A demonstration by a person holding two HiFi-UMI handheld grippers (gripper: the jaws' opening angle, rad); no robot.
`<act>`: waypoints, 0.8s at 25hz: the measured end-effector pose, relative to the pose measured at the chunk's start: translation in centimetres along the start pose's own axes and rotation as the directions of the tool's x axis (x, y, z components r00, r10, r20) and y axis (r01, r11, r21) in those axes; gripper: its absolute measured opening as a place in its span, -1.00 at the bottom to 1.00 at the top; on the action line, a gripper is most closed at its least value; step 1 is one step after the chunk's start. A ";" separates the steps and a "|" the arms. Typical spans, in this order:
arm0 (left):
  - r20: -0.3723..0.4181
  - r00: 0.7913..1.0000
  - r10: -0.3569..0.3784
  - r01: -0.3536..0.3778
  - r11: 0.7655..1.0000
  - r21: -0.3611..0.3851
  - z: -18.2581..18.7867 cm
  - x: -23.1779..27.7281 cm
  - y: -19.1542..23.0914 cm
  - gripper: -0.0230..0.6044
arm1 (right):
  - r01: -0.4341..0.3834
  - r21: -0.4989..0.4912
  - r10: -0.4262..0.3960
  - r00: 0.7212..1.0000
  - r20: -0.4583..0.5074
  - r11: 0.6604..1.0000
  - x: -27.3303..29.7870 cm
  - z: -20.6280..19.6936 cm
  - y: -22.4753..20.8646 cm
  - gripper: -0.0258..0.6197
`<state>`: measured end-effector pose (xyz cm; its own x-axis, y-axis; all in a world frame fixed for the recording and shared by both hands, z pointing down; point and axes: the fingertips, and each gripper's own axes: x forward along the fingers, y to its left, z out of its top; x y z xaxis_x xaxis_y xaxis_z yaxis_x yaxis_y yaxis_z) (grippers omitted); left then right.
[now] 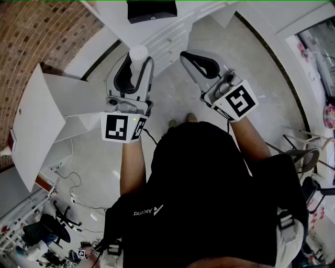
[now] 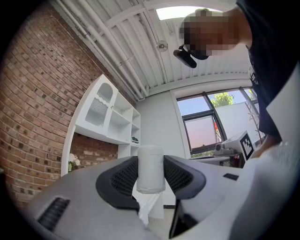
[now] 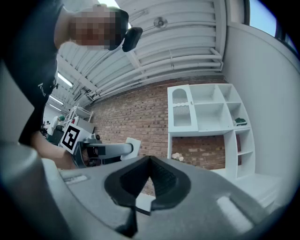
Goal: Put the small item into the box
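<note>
The small item, a white cylinder, stands upright between the dark pads of my left gripper, which is shut on it. In the head view the same white cylinder sticks out past the tips of the left gripper, held up in front of the person's chest. My right gripper is beside it to the right, also raised. In the right gripper view its jaws meet with nothing between them. I cannot tell for sure which object is the box.
A white slanted furniture panel stands at the left under a brick wall. A black box-like thing sits at the top edge. White wall shelves are ahead. Cables and clutter lie on the floor at lower left.
</note>
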<state>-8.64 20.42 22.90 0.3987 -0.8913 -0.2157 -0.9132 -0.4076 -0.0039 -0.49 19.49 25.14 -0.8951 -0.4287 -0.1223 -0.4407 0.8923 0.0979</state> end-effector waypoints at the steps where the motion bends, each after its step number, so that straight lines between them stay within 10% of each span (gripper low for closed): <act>1: 0.002 1.000 0.000 0.000 1.000 -0.001 0.0 -0.1 0.1 -0.39 | -0.002 0.002 0.002 1.000 0.002 1.000 0.1 0.0 0.1 -0.92; 20: 0.020 0.999 -0.041 0.041 0.999 0.005 0.9 -1.6 4.9 -0.39 | 0.063 -0.009 -0.063 0.998 -0.013 0.998 3.3 -0.5 2.1 -0.92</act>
<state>-13.82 19.99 22.33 0.4345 -0.8695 -0.2351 -0.8963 -0.4431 -0.0179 -4.43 19.92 25.42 -0.8662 -0.4861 -0.1155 -0.4970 0.8621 0.0990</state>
